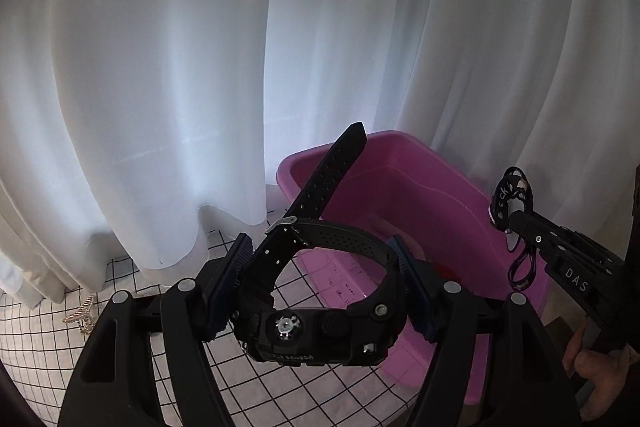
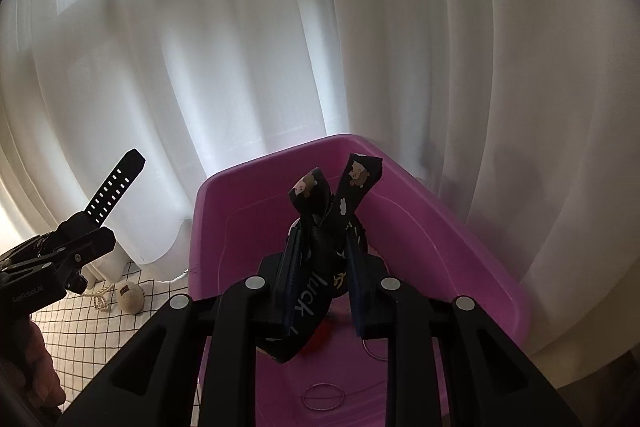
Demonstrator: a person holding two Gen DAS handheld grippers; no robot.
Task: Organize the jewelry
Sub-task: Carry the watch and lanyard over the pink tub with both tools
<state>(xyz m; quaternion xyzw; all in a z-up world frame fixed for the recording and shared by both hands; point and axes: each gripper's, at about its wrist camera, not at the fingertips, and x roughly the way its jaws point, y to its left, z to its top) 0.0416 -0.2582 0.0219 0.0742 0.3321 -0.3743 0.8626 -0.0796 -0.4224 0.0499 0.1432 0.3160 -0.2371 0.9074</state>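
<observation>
My left gripper [image 1: 322, 253] is shut on a black digital watch [image 1: 320, 323], held by its looped strap just left of and above the pink plastic bin [image 1: 424, 187]; the strap's free end [image 1: 340, 163] sticks up. My right gripper [image 2: 322, 243] is shut on a black printed ribbon strap [image 2: 320, 267] with bear and cloud patterns, held over the inside of the pink bin [image 2: 460, 247]. The right gripper also shows in the left wrist view [image 1: 514, 215], the left gripper in the right wrist view [image 2: 94, 227]. A thin purple ring [image 2: 323, 397] and something red [image 2: 318, 341] lie in the bin.
A white tablecloth with a black grid [image 1: 48, 339] covers the table. A sparkly gold hair clip [image 1: 82, 315] lies at its left. A beige stone-like piece with a cord [image 2: 130, 297] lies left of the bin. White curtains [image 1: 200, 67] hang close behind.
</observation>
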